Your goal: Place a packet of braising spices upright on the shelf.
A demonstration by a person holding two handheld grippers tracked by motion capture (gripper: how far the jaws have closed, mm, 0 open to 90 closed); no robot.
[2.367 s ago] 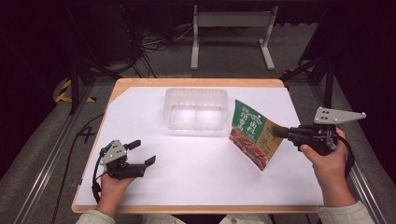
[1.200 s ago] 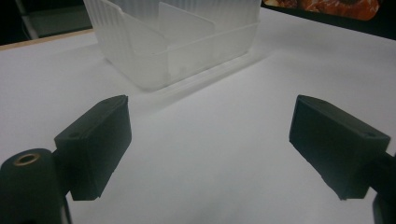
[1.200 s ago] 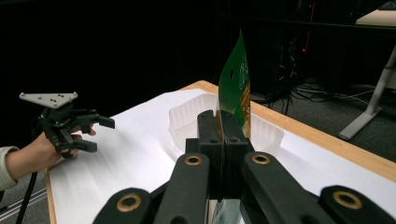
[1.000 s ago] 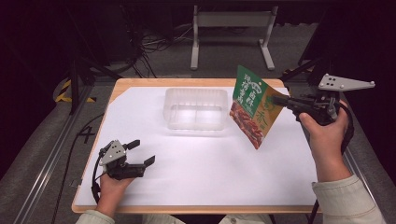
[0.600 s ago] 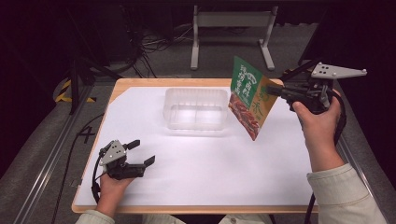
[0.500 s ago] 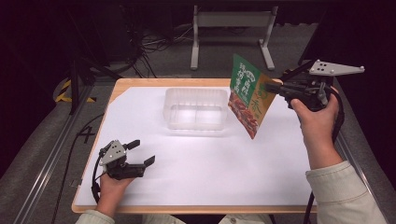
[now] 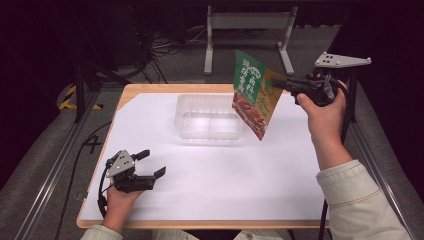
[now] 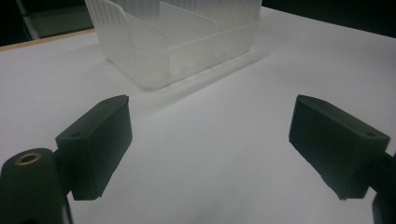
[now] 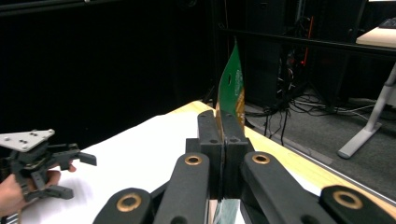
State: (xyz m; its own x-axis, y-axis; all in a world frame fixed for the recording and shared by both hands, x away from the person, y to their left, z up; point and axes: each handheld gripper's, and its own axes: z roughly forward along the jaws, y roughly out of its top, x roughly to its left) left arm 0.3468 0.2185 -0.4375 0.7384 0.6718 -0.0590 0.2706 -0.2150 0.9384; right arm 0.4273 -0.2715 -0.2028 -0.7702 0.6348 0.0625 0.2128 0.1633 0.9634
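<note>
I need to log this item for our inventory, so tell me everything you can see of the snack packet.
The snack packet is a flat, glossy pouch, green at the top with pale lettering, orange below with a picture of reddish-brown food. It hangs tilted in the air, lower corner pointing down, just right of the clear plastic tray and above the white table. The right gripper is shut on its edge. Nothing else touches it.
</note>
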